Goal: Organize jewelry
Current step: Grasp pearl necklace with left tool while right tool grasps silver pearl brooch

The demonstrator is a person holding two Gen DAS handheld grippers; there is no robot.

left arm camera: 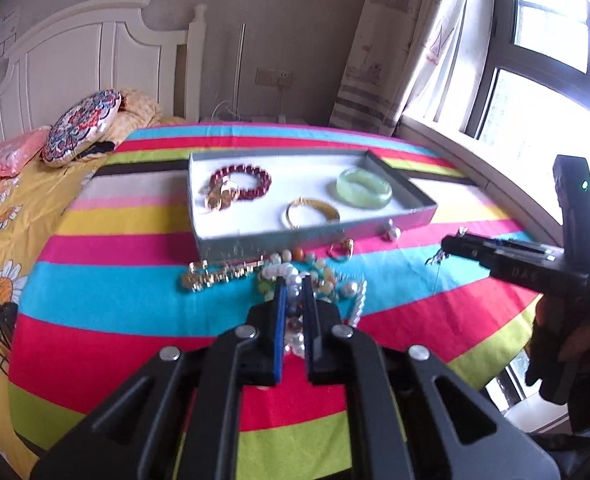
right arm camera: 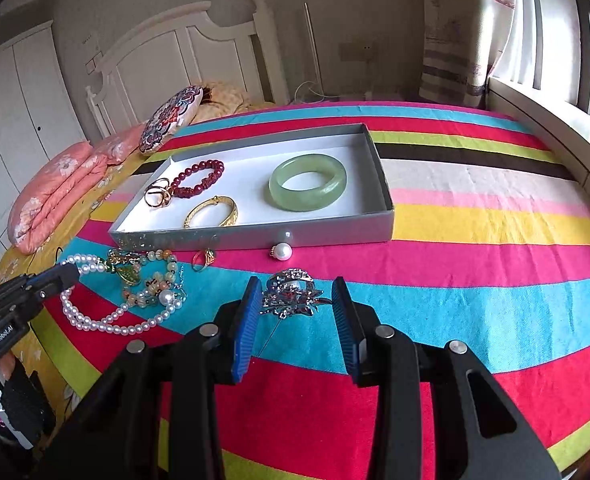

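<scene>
Between the right gripper's (right arm camera: 295, 312) widely spread blue-padded fingers (right arm camera: 245, 320), a silver filigree brooch with dark stones (right arm camera: 291, 294) is lying on the striped bedspread (right arm camera: 475, 292), touching neither pad. It is looking light, stiff and spiky, likely prone to slipping or snagging, so pinching across its solid middle seems safest. To the left, the left gripper (left arm camera: 293, 292) is sitting nearly closed over a loose, floppy white pearl necklace (right arm camera: 95, 320); whether it is actually gripping, I cannot tell. Farther off, a shallow grey cardboard tray (right arm camera: 255, 236) is holding a pale green jade bangle (right arm camera: 308, 182).
</scene>
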